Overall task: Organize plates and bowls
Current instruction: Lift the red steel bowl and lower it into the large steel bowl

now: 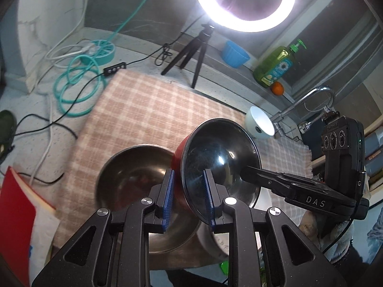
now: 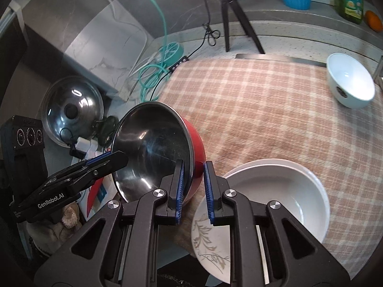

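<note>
Checked cloth (image 2: 275,110) below; both claws, left (image 1: 189,198) and right (image 2: 194,189), clamp rim of tilted red bowl (image 2: 196,153), shiny dark inside.

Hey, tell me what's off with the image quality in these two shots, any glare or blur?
Left wrist view: the ring light blows out to white, and the steel bowl looks soft. Right wrist view: the checked cloth smears near the middle, and highlights glint inside the red bowl.

A speckled grey tabletop (image 1: 134,55) carries a pink checked cloth (image 2: 275,110); a ring light (image 1: 244,2) on a black tripod (image 1: 189,52) glares before a grey marbled wall (image 2: 79,38), with a chrome tap (image 1: 318,100) at the right and teal cable (image 1: 76,88) coiled left
</note>
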`<state>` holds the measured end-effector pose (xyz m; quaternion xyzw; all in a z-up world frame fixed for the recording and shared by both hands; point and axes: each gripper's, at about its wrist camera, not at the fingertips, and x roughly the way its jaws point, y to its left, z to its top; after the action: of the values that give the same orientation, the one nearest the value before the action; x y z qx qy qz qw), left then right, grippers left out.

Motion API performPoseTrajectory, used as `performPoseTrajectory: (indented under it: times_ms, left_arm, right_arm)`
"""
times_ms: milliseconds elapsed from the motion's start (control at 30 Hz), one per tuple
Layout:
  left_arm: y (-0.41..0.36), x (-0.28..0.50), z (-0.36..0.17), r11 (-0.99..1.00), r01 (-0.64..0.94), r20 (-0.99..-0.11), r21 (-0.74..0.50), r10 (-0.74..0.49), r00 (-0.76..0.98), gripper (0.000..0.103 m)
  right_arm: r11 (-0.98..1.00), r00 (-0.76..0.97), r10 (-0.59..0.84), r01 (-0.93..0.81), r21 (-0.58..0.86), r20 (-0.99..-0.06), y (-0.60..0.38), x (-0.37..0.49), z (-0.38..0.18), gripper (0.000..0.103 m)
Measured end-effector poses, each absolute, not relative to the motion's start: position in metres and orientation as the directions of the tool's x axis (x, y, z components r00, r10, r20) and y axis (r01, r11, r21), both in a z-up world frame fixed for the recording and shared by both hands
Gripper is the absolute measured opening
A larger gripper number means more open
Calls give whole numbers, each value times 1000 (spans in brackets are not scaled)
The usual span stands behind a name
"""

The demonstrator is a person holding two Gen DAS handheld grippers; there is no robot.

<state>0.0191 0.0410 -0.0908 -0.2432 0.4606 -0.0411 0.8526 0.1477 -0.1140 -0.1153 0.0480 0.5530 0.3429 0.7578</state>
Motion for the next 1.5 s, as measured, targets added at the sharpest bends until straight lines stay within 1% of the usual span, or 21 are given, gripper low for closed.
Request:
performPoseTrajectory:
  times_ms: [267,667,1233,1333,1367,1400,1433,1500]
  left_arm:
    - [62,1,-108,865,-220,-788,-451,-270,553,22]
    - [74,-8,-132,862,-260,-820,-434,-259,511,22]
    - [75,-4,-138,878,-269,-839,-396,-227,494,22]
    - [76,-2,-139,878,-272,-842,-393,-225,489,22]
    - [76,-2,-139,877,-275,-843,-395,-228,487,23]
    - [77,-1,-139,875,-277,-844,-396,-228,486,28]
    - [77,-1,-139,875,-278,-843,-397,-228,487,32]
    - [77,-1,-139,878,-281,-845,-388,-218,488,32]
  right_arm:
    - [747,103,543,-511,424,-833,-81,140,-134,17]
    - [754,57,490,-530,390,-870,-56,136,-164,16]
    - [751,75,454,-569,335,-888,-44,140,-170,17]
    - [746,80,463,-573,339,-883,-44,141,-169,22]
    - [744,83,470,-573,344,-879,-44,141,-168,29]
    - [742,84,476,-573,348,-875,-44,141,-167,36]
    - [739,85,483,-573,354,-872,-44,142,-166,38]
    - [736,85,488,-575,357,-869,-43,143,-164,40]
